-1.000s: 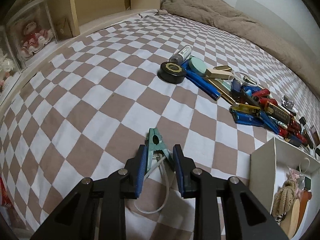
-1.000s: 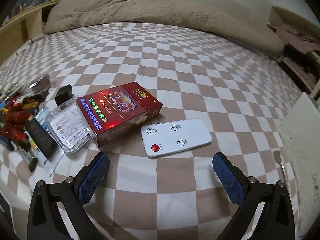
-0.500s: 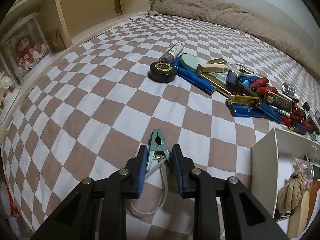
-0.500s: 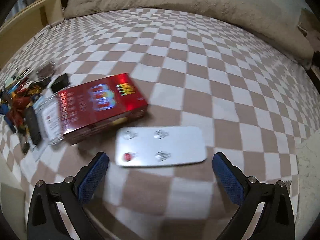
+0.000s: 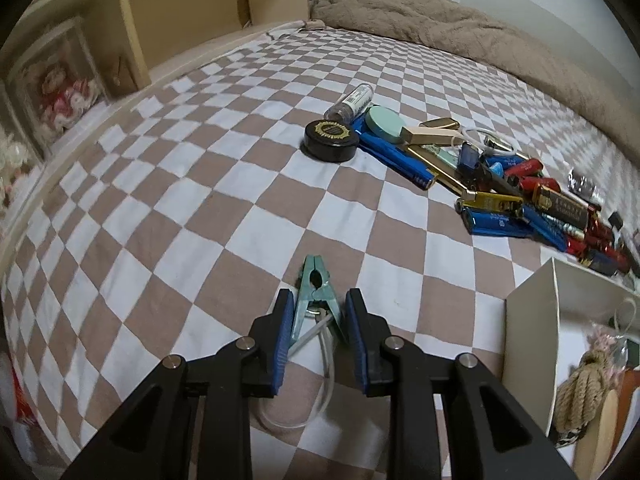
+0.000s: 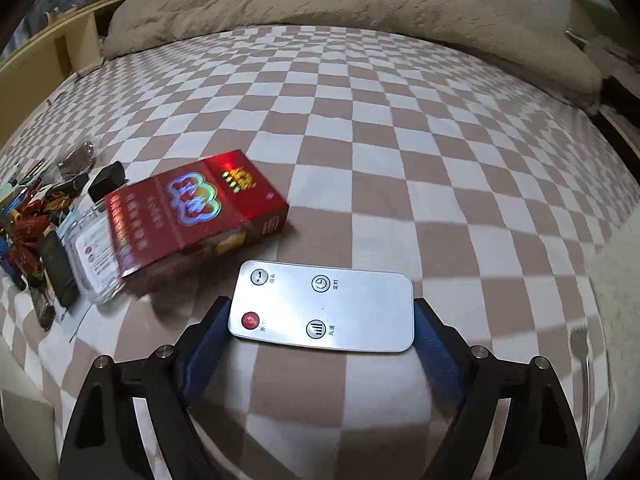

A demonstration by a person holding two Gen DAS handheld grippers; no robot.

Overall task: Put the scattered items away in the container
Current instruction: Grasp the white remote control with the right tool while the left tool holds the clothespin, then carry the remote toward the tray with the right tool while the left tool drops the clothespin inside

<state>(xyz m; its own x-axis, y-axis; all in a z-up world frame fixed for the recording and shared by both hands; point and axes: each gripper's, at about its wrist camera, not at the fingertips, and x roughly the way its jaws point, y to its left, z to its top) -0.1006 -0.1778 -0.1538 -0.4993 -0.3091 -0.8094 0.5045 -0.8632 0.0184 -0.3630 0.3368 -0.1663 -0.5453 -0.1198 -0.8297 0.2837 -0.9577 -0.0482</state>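
Since the earlier frame, the right gripper (image 6: pixel 322 334) had dropped over the white remote (image 6: pixel 322 306) and its jaws were closing, blue pads just reaching the remote's two short ends.

Largest was the checked bedsheet (image 6: pixel 360 128), soft and yielding, so anything pressed on it would likely sink. The white box (image 5: pixel 532 320), stiff-walled, stood just right of the left gripper (image 5: pixel 316 320) and already held a rope coil. The red carton (image 6: pixel 192 216) lay just beyond the remote, glossy and probably light. The remote was flat, rigid, smooth-faced, likely light and somewhat slippery; gripping its ends looked sound, if held level. Smallest, the green clip (image 5: pixel 316 292) on its thin white cord was clamped between the left pads, hard plastic, springy, easy to carry.
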